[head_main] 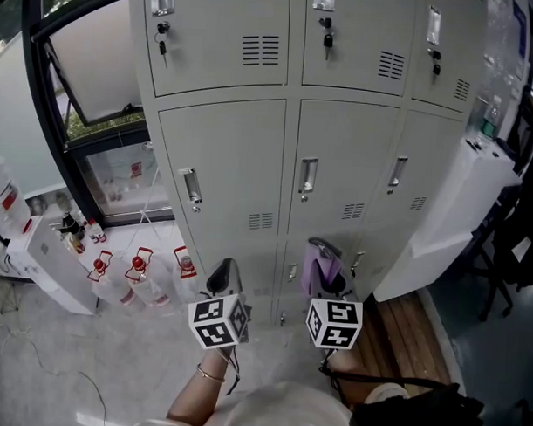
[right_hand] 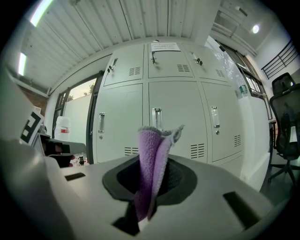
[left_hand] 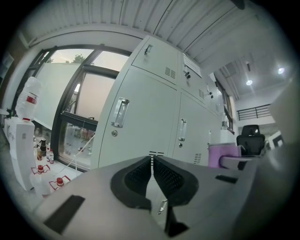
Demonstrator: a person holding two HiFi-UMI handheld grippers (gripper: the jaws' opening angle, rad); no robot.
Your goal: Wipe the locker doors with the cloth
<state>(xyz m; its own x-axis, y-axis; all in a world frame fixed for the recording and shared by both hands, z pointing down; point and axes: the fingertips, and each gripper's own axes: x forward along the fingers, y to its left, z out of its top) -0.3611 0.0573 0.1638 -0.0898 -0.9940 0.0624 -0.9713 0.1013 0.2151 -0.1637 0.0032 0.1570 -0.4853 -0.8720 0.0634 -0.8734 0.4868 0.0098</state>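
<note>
A bank of pale grey locker doors (head_main: 295, 148) fills the head view, with metal handles and vent slots. My right gripper (head_main: 324, 252) is shut on a purple cloth (head_main: 319, 269), which stands up folded between its jaws (right_hand: 154, 173) and is short of the doors. My left gripper (head_main: 226, 273) is shut with nothing between its black ribbed jaws (left_hand: 152, 174); it points at the left middle door (left_hand: 140, 126). Both grippers hang low in front of the bottom row of lockers (right_hand: 176, 117).
Several clear bottles with red caps (head_main: 138, 277) stand on the floor left of the lockers, by a window (head_main: 97, 71). A white cabinet (head_main: 459, 206) leans at the right of the lockers. A black office chair (right_hand: 286, 122) is at far right.
</note>
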